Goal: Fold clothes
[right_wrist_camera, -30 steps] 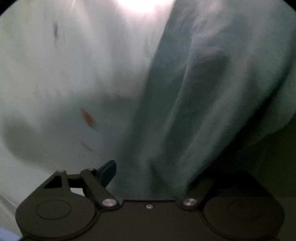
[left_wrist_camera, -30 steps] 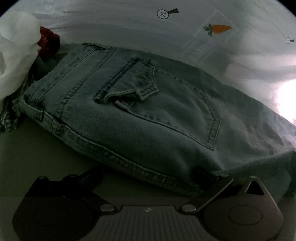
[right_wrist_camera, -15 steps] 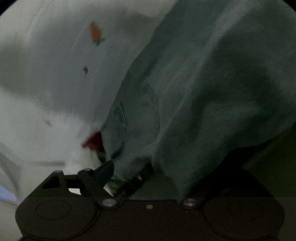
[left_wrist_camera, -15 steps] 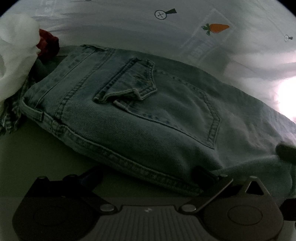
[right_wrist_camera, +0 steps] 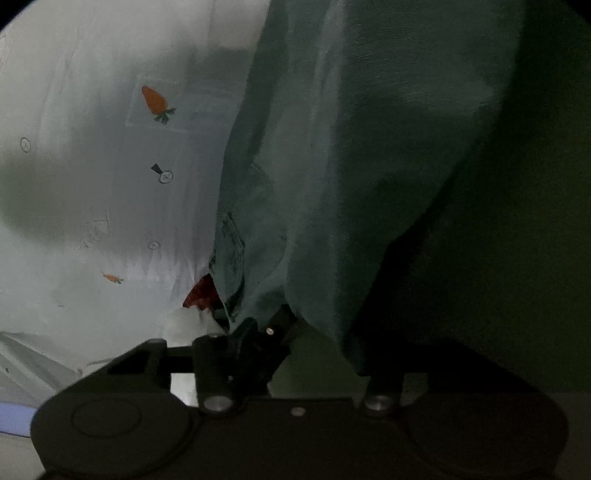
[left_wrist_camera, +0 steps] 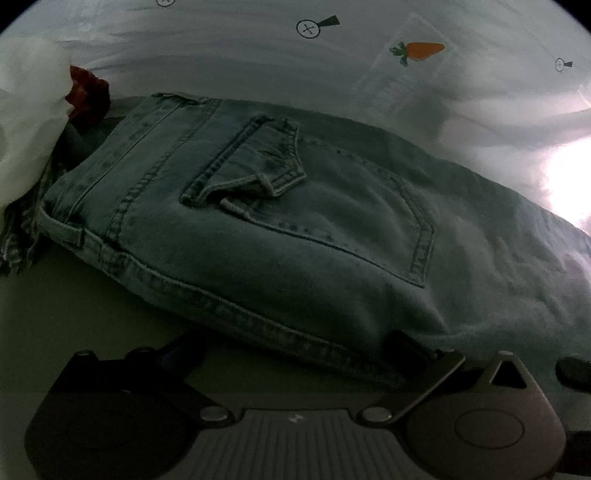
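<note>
Light blue jeans lie back pocket up on a white sheet in the left wrist view. My left gripper stands open at their near seam edge, one finger on either side of a stretch of that edge. In the right wrist view a lifted jeans leg hangs across the frame and runs down into my right gripper, which is shut on it. The fabric hides the right fingertip. The waist end of the jeans shows further off.
The white sheet carries carrot prints and small marks. A white cloth, a red cloth and a checked cloth are piled at the jeans' waist end. A dark part pokes in at the right edge.
My right gripper has swung with the leg fabric toward the waist end, so the red and white cloths have come into its view. The left gripper and the jeans body have stayed still.
</note>
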`<state>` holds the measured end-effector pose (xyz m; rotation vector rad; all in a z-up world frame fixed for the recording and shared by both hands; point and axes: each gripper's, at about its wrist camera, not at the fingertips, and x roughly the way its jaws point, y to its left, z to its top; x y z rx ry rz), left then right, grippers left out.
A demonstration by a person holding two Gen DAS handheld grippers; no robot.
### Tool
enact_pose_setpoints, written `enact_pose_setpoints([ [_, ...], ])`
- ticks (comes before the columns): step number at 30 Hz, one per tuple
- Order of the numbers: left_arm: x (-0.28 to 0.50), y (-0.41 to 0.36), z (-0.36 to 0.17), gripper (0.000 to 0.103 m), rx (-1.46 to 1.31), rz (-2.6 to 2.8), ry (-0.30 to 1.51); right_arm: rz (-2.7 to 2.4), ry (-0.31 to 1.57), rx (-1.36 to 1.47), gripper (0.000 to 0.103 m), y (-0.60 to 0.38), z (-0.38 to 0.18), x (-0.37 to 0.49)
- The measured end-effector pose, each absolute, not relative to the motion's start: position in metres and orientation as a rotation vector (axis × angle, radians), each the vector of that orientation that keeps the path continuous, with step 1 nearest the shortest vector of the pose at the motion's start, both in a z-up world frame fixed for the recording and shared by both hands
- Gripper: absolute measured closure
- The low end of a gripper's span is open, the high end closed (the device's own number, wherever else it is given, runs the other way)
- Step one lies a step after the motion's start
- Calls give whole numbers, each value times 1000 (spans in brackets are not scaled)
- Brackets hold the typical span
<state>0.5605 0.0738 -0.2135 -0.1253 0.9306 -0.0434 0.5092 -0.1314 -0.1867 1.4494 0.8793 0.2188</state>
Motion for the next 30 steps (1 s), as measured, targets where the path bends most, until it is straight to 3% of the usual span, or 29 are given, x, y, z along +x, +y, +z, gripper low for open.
enact_pose_setpoints([
  [8, 518, 58, -193, 0, -211, -51, 934, 225, 807, 1398, 44, -153, -165, 458],
  [13, 497, 17, -176, 0, -143, -127, 904, 88, 678, 1249, 31, -203, -131, 406],
  [17, 498, -27, -167, 0, -98, -177, 893, -134, 652, 1053, 26, -245, -108, 360],
  [20, 503, -61, -164, 0, -63, -201, 889, -295, 639, 906, 23, -281, -96, 341],
  [25, 512, -118, -160, 0, -3, -241, 883, -518, 582, 789, 5, -372, -95, 304],
  [30, 525, -174, -157, 0, 38, -261, 881, -661, 575, 737, 5, -463, -106, 309],
])
